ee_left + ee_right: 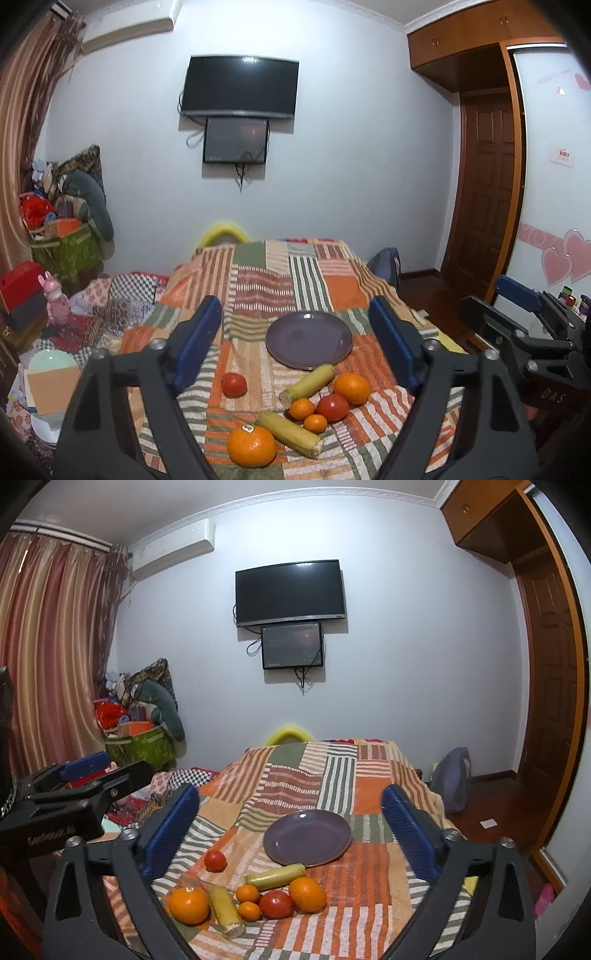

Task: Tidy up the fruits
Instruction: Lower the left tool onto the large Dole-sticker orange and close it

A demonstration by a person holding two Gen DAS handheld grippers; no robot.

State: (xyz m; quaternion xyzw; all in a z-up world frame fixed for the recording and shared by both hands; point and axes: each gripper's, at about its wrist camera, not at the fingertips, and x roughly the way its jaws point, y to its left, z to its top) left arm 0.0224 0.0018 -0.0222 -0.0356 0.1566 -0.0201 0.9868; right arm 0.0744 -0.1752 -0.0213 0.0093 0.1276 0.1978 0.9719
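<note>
A purple plate (309, 339) (307, 837) lies empty on a patchwork cloth. In front of it lie a stickered large orange (251, 446) (189, 905), a second large orange (352, 388) (307, 894), two small oranges (302, 408) (247, 893), two tomatoes (234, 384) (215, 860) and two corn cobs (307, 382) (275, 876). My left gripper (295, 343) is open and empty, above and behind the fruit. My right gripper (290, 830) is open and empty, at the same height. Each gripper shows at the edge of the other's view.
The cloth (280, 280) covers a raised surface that drops off at left, right and far edges. Cluttered boxes and bags (62, 236) stand at the left. A wooden door (487, 184) and floor lie to the right. A bag (452, 779) sits on the floor.
</note>
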